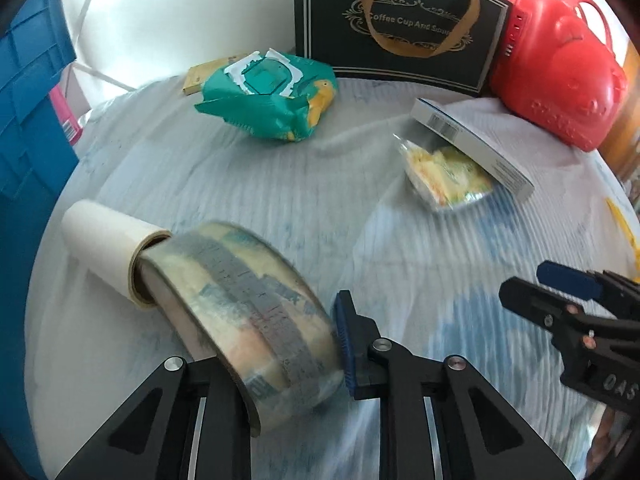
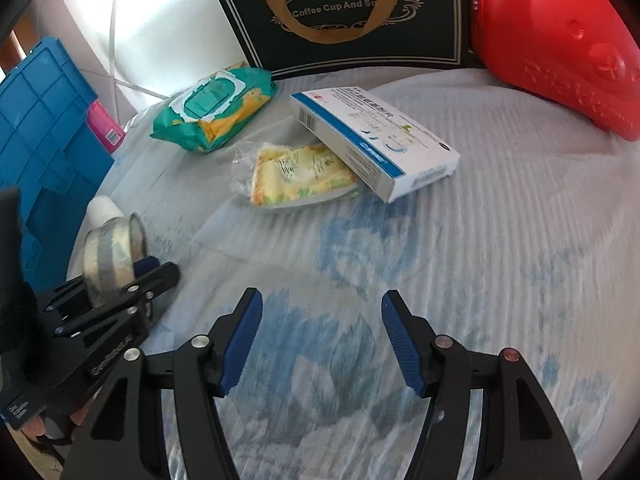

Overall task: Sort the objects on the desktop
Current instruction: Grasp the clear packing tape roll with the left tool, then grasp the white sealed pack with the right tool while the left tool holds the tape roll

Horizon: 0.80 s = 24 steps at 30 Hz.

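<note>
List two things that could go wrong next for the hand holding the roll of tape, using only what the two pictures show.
1. The left tongs pinch only the wall of the tape roll, so it could swing or slip out.
2. A white paper roll pokes into the tape's core; lifting may drag it or tip it off the table edge toward the blue crate.

wipes pack (image 2: 214, 114) at ten o'clock of the medicine box (image 2: 376, 136), which rests on the snack packet (image 2: 298, 176); gift bag (image 2: 344, 12) behind.
</note>
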Available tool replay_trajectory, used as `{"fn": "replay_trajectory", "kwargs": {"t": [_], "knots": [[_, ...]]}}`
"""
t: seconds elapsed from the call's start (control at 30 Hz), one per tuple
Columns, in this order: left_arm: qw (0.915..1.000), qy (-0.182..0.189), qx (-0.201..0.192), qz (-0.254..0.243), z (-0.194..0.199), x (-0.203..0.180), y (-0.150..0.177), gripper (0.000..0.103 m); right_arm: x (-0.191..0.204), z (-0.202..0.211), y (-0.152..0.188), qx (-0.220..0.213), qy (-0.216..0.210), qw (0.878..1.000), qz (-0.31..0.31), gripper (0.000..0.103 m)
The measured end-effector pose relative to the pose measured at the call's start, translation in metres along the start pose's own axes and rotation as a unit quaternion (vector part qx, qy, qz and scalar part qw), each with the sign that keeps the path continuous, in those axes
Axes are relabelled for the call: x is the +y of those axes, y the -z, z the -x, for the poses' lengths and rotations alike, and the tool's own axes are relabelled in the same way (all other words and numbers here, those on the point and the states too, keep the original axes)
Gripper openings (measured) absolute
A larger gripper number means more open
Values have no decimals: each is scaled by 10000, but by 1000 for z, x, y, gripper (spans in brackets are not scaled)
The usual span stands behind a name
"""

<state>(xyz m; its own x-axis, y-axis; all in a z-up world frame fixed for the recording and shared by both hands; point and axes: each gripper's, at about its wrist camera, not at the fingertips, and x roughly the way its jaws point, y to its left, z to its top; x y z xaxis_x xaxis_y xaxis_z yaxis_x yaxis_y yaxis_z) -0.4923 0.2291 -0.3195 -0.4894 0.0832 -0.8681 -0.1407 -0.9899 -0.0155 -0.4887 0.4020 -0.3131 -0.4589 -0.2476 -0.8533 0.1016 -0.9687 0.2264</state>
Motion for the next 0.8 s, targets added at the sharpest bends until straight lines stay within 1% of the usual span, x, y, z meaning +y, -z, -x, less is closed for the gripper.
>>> {"fn": "replay_trajectory", "kwargs": {"t": [0.07,0.2,0.27,0.33,0.43,0.53,0.57,0.6,0.63,0.7,0.8], "knots": [[10000,65,11,-61,6,-4,7,14,-4,5,9,11,53,9999,-119,62],[9996,219,59,-170,19,-16,24,12,-14,22,31,-51,244,9990,-367,62],[9991,283,24,-305,28,-25,35,12,-21,36,48,-107,427,9977,-516,62],[9981,431,3,-434,38,-36,45,12,-30,52,66,-170,610,9953,-732,62],[9957,669,-1,-645,53,-57,61,12,-42,82,97,-305,1016,9877,-1146,62],[9930,840,38,-831,63,-72,76,12,-56,107,125,-393,1469,9753,-1600,62],[9925,858,41,-865,65,-74,79,12,-60,114,136,-386,1687,9690,-1764,68],[9920,876,46,-905,67,-76,82,12,-64,117,143,-356,1804,9647,-1884,79],[9918,872,59,-928,67,-77,85,12,-69,119,152,-309,1849,9605,-2055,82],[9915,863,86,-972,68,-78,89,12,-73,119,160,-328,1758,9569,-2287,83],[9919,846,114,-944,70,-77,94,12,-75,110,161,-385,1655,9552,-2424,83]]}}
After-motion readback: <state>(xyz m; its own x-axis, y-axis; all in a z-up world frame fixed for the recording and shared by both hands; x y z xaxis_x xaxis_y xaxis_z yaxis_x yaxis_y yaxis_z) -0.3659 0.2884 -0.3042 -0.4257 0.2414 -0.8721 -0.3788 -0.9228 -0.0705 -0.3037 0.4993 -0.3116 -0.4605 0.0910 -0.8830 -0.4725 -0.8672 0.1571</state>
